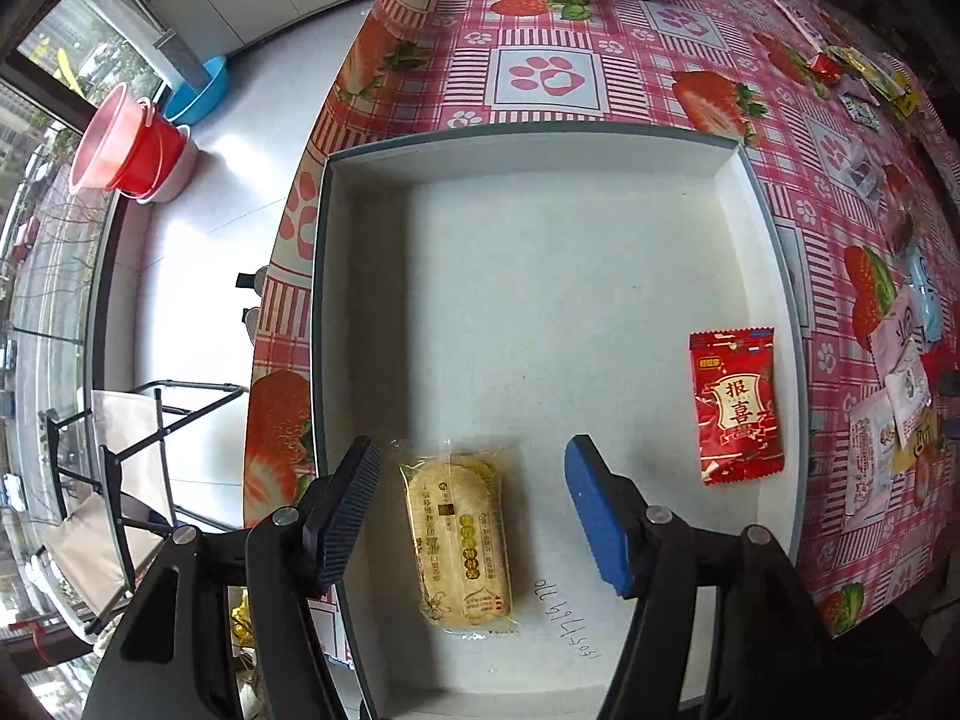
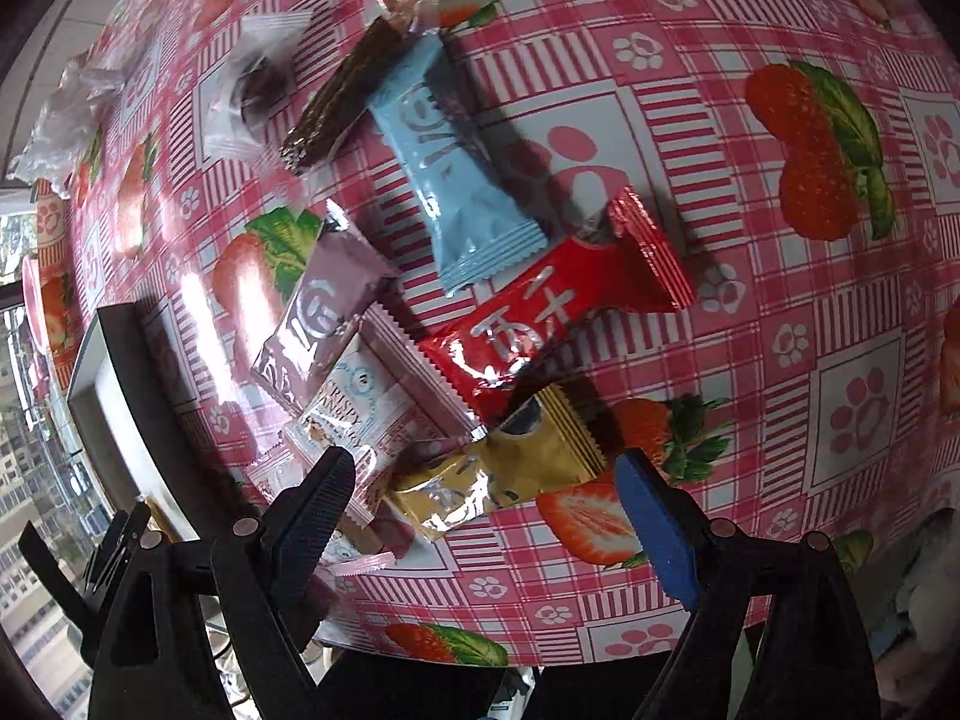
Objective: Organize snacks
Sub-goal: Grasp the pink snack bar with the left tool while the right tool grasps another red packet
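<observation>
Right claw: right claw (image 2: 486,516) hangs released over the snack heap, jaws spread wide, nothing between them.
Gold packet: gold packet (image 2: 504,468) lies nearest, right between the jaws, crinkly foil; likely light and slippery, so a pinch across its flat middle looks best, not the crimped ends.
White crispy pack: white crispy pack (image 2: 354,414) sits just beside the left finger, partly under its neighbours.
Red packet: red packet (image 2: 528,330) overlaps the gold one; the blue packet (image 2: 456,180) lies across its top end.
Farther on: a dark wafer bar (image 2: 342,102) in clear wrap, probably brittle, wants a gentle squeeze.
Left claw: left claw (image 1: 474,516) also released, hovering over the box (image 1: 540,138).
Yellow biscuit pack: yellow biscuit pack (image 1: 459,540) rests on the box floor between the jaws, untouched; biscuits inside may crack.
Red sachet: red sachet (image 1: 738,408) lies flat by the box's right wall.
Tabletop: strawberry-check tabletop (image 1: 600,12) beyond.
</observation>
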Available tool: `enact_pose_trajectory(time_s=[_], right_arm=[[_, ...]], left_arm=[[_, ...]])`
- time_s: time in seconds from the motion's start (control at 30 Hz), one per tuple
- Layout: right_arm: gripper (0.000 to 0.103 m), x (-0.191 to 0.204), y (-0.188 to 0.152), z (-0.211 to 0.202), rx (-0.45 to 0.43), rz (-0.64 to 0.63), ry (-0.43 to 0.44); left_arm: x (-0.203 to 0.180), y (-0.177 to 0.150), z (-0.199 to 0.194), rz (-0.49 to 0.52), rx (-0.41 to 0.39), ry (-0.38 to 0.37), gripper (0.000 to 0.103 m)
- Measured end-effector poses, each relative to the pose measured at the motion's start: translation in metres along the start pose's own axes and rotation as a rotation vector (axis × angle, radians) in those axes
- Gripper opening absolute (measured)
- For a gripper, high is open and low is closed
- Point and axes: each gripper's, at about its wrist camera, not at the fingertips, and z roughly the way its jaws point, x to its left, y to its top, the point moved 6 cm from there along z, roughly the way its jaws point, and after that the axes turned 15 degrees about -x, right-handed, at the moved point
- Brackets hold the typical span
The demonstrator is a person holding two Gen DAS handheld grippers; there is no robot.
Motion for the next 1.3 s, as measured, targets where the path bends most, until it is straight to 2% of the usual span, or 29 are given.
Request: enact_pose_trajectory(time_s=[0.1,0.2,0.27,0.33,0.4,0.5,0.7,0.83,0.93,0.97,1.1,1.13,1.17,1.2,1.3], right_arm=[[0.089,-0.027,0.017,0.000,-0.026,0.112,-0.026],[0.089,-0.033,0.033,0.001,-0.053,0.155,-0.030],[0.089,-0.031,0.044,0.005,-0.058,0.131,-0.047],[0.095,-0.025,0.048,0.012,-0.064,0.082,-0.092],[0.096,-0.025,0.054,0.013,-0.078,0.039,-0.129],[0.098,-0.036,0.054,0.014,-0.088,-0.044,-0.197],[0.102,-0.094,0.039,0.006,-0.093,-0.025,-0.195],[0.103,-0.101,0.042,0.005,-0.067,-0.089,-0.186],[0.103,-0.104,0.036,0.004,-0.060,-0.094,-0.185],[0.103,-0.089,0.032,0.011,-0.063,-0.092,-0.186],[0.103,-0.081,0.023,0.014,-0.086,-0.102,-0.185],[0.103,-0.076,0.019,0.017,-0.091,-0.104,-0.185],[0.103,-0.074,0.009,0.016,-0.097,-0.112,-0.184],[0.103,-0.073,0.006,0.016,-0.103,-0.118,-0.184],[0.103,-0.071,0.003,0.013,-0.116,-0.148,-0.181]], left_arm=[[-0.024,0.014,-0.017,0.060,-0.044,-0.030,0.071],[-0.055,0.023,-0.033,0.121,-0.075,-0.078,0.074],[-0.074,0.028,-0.038,0.160,-0.083,-0.116,0.076],[-0.093,0.032,-0.039,0.203,-0.083,-0.144,0.077],[-0.114,0.035,-0.037,0.244,-0.077,-0.169,0.077],[-0.145,0.039,-0.033,0.296,-0.067,-0.210,0.077],[-0.210,0.054,-0.021,0.397,-0.072,-0.283,0.078],[-0.250,0.062,-0.003,0.469,-0.049,-0.308,0.078],[-0.270,0.063,0.012,0.525,-0.039,-0.304,0.078],[-0.274,0.063,0.016,0.541,-0.032,-0.299,0.078],[-0.282,0.061,0.033,0.580,-0.002,-0.274,0.078],[-0.282,0.061,0.037,0.591,-0.002,-0.245,0.078],[-0.281,0.064,0.040,0.586,-0.019,-0.216,0.086],[-0.278,0.067,0.042,0.566,-0.030,-0.193,0.087],[-0.273,0.071,0.049,0.466,0.010,-0.212,0.087]])
